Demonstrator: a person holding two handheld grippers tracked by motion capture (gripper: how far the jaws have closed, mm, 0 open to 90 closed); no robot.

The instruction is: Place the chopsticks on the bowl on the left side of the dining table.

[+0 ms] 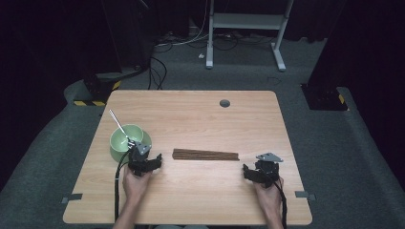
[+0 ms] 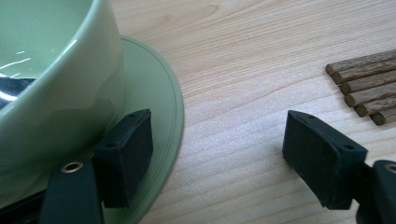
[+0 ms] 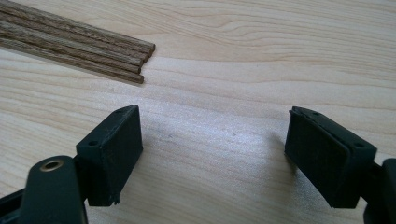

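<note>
A pale green bowl (image 1: 125,137) stands on a matching saucer (image 1: 145,139) at the table's left, with a metal utensil (image 1: 118,123) leaning out of it. Several dark wooden chopsticks (image 1: 205,154) lie in a bundle at the middle. My left gripper (image 1: 144,162) rests just in front of the bowl, open; in the left gripper view its left pad sits over the saucer (image 2: 166,112) beside the bowl (image 2: 60,88), and the chopsticks' ends (image 2: 362,84) lie to the right. My right gripper (image 1: 260,172) is open and empty, right of the chopsticks (image 3: 74,44).
The light wooden table (image 1: 200,119) has a round grey cable hole (image 1: 224,103) near its far edge. Bare wood surrounds the chopsticks. Beyond the table are a white desk frame (image 1: 246,28), cables on grey carpet and dark stands.
</note>
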